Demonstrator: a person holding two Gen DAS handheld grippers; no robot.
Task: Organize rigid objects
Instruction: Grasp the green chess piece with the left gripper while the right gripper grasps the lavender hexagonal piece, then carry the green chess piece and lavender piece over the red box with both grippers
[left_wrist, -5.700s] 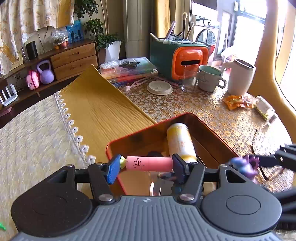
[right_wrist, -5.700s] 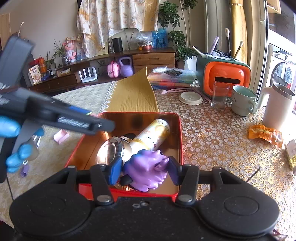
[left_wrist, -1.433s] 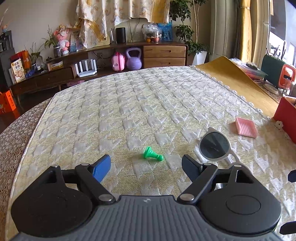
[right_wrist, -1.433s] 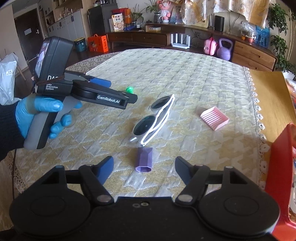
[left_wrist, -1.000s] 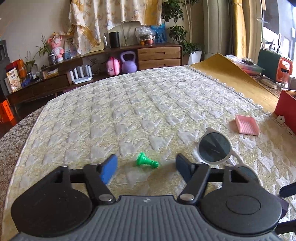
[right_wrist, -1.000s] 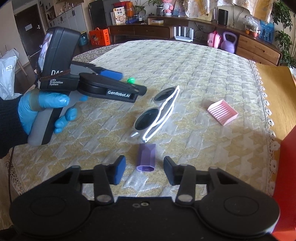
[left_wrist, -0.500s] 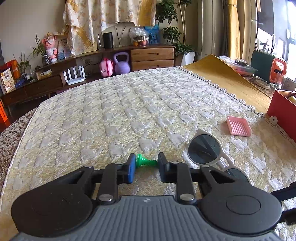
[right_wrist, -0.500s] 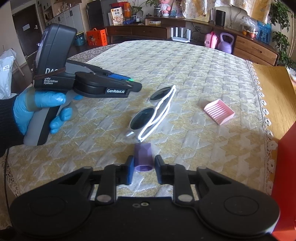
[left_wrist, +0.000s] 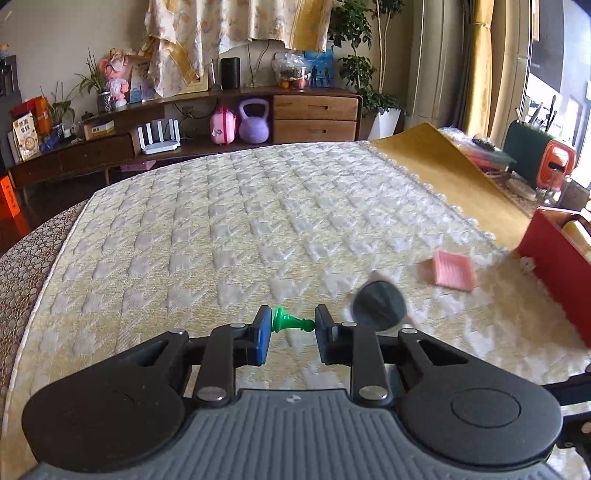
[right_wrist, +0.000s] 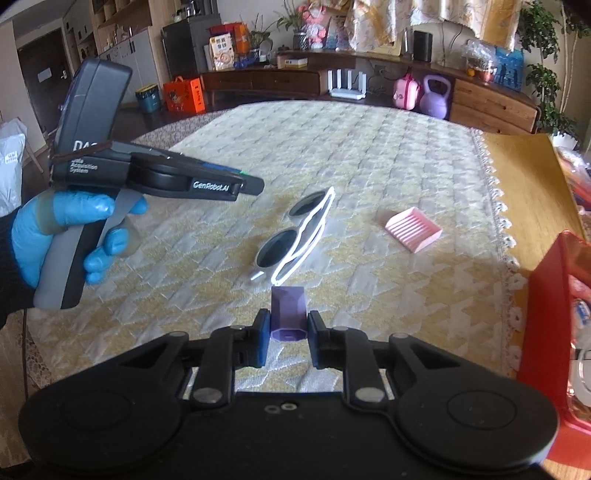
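My left gripper (left_wrist: 292, 325) is shut on a small green chess pawn (left_wrist: 290, 320), held sideways between the pads just above the quilted cloth. My right gripper (right_wrist: 286, 330) is shut on a purple hexagonal block (right_wrist: 287, 311), also lifted a little off the cloth. White-framed sunglasses (right_wrist: 295, 236) lie just beyond the block, and one of their dark lenses (left_wrist: 378, 306) shows right of the pawn. A pink ridged tray (right_wrist: 413, 229) lies further right. The left gripper (right_wrist: 243, 186) appears in the right wrist view, held by a blue-gloved hand (right_wrist: 66, 229).
A red box (left_wrist: 554, 266) with bottles inside stands at the right edge of the cloth, its wall (right_wrist: 546, 325) close to my right gripper. A yellow mat (left_wrist: 454, 177) borders the cloth on the right. Shelves and a sideboard stand beyond the table.
Both grippers closed on their objects, the left on the green pawn and the right on the purple block, then rose slightly off the cloth. Before that they left the red box.
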